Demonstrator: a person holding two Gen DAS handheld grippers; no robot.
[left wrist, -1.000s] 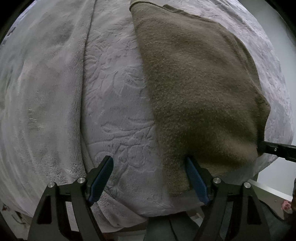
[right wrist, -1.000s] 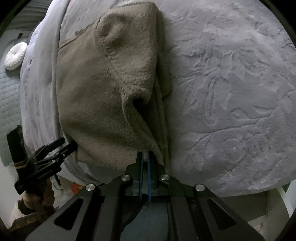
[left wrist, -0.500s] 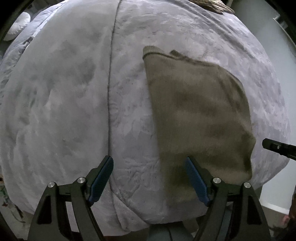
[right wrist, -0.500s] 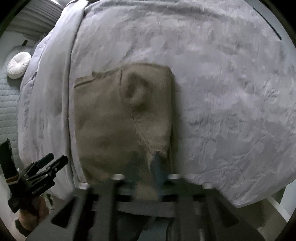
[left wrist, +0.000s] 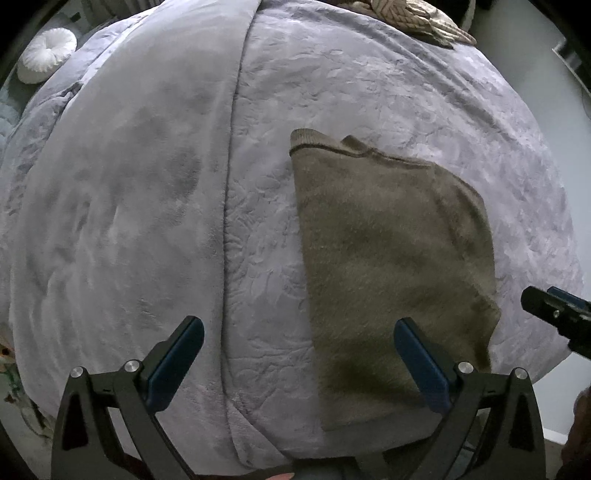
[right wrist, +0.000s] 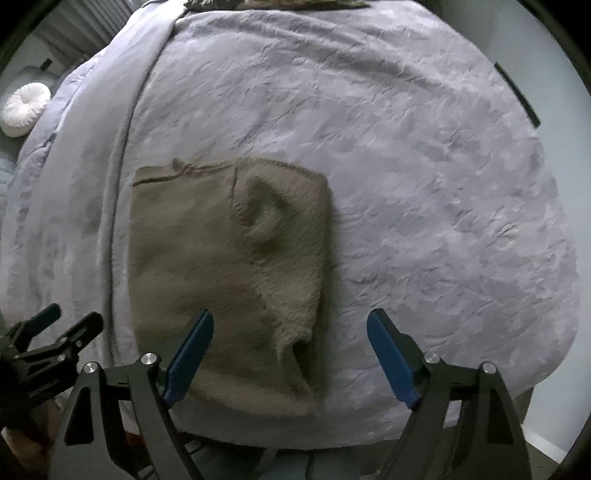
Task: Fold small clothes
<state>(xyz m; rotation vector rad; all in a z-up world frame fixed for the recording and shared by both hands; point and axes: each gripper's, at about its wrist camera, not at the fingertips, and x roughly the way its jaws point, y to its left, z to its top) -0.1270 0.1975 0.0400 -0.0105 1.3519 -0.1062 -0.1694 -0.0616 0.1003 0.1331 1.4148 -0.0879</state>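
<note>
A grey embossed blanket (left wrist: 369, 110) covers the bed, with a smoother plush section (left wrist: 129, 184) along its left side. A white round tufted cushion (left wrist: 46, 55) lies at the upper left. A beige knitted item (left wrist: 413, 16) rests at the far edge.

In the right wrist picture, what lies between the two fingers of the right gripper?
In the right wrist view, the open right gripper frames the near right corner of the brown garment and bare grey blanket; neither pad touches cloth.
</note>
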